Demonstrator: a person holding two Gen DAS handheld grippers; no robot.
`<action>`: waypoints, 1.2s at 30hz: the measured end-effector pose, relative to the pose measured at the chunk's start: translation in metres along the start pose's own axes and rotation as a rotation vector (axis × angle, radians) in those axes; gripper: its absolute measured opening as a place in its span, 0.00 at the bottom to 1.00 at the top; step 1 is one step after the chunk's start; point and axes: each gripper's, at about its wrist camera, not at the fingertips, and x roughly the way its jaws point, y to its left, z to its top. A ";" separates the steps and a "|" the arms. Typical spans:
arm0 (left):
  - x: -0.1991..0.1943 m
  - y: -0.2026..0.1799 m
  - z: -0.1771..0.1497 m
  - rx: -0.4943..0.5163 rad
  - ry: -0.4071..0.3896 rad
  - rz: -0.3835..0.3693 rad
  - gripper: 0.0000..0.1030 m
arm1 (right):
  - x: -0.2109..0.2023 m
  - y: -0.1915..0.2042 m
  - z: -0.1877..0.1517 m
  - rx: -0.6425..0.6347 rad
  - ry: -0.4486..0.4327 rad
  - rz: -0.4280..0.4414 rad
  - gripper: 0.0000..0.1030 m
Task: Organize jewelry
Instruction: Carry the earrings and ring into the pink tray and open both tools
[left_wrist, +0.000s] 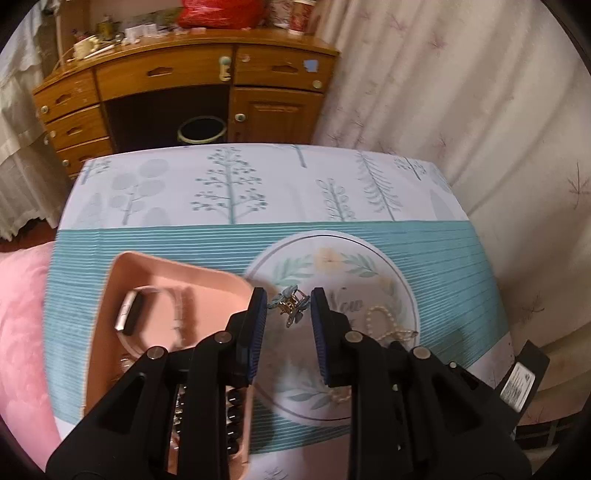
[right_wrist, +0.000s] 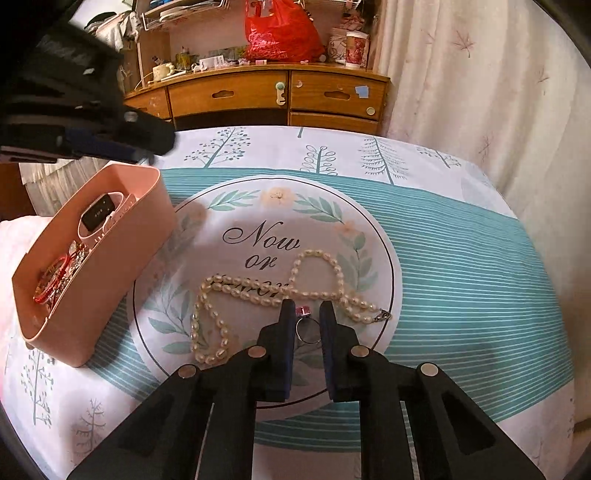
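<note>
A pink box (right_wrist: 110, 266) stands at the table's left and holds a pink smartwatch (right_wrist: 101, 216) and red bracelets (right_wrist: 51, 280); it also shows in the left wrist view (left_wrist: 147, 280). My left gripper (left_wrist: 289, 308) hovers beside the box, jaws closed on a blue and gold hair claw clip (left_wrist: 290, 304). It appears in the right wrist view at top left (right_wrist: 110, 144). A pearl necklace (right_wrist: 258, 295) lies on the tablecloth's round emblem. My right gripper (right_wrist: 307, 319) is shut on a silver ring with a pink stone (right_wrist: 306, 325), just in front of the necklace.
The table wears a teal and white tree-print cloth (right_wrist: 443, 240). A wooden dresser (left_wrist: 177, 85) with a red bag (right_wrist: 280, 33) stands behind it, with a bin (left_wrist: 201, 129) underneath. A curtain (left_wrist: 461, 92) hangs to the right. Pink bedding (left_wrist: 18, 314) lies left.
</note>
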 end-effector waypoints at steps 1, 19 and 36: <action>-0.004 0.006 -0.001 -0.011 -0.003 0.001 0.21 | 0.000 -0.001 0.001 0.010 0.008 0.004 0.12; -0.044 0.099 -0.029 -0.045 0.030 0.009 0.21 | -0.023 0.017 0.014 0.277 0.056 0.055 0.07; -0.051 0.129 -0.038 -0.011 0.065 -0.089 0.21 | -0.080 0.100 0.054 0.355 -0.050 0.349 0.07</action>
